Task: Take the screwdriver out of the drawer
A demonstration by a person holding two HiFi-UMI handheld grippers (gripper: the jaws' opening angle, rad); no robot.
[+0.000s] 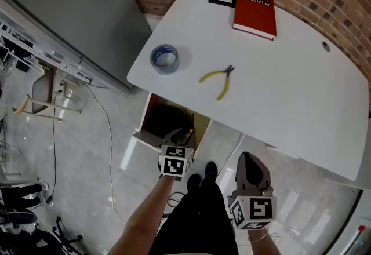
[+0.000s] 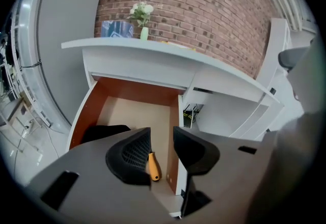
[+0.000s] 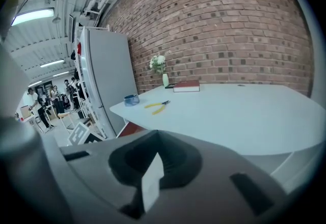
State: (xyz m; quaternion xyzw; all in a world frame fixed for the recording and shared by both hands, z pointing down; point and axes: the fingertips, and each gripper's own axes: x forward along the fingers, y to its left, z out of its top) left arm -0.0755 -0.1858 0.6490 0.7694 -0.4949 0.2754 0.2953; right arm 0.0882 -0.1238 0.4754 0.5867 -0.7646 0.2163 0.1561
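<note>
Left tongs (image 2: 162, 141) spread at open drawer (image 2: 81, 116), half-hiding orange-handled screwdriver (image 2: 153, 166); right tongs (image 3: 153, 167) pressed together.

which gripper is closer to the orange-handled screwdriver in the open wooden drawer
Left. The left gripper hangs above the orange-handled screwdriver in the open wooden drawer, jaws apart over it. The right gripper, jaws together, is off to the side, outside the drawer.

You see an orange-handled screwdriver (image 2: 153, 166) in a rust-walled, tan-floored drawer (image 2: 133, 93). Your white table (image 1: 301, 91) carries yellow-handled pliers (image 1: 218, 79), a red book (image 1: 254, 13) at its far edge, and blue tape (image 1: 164, 58).
</note>
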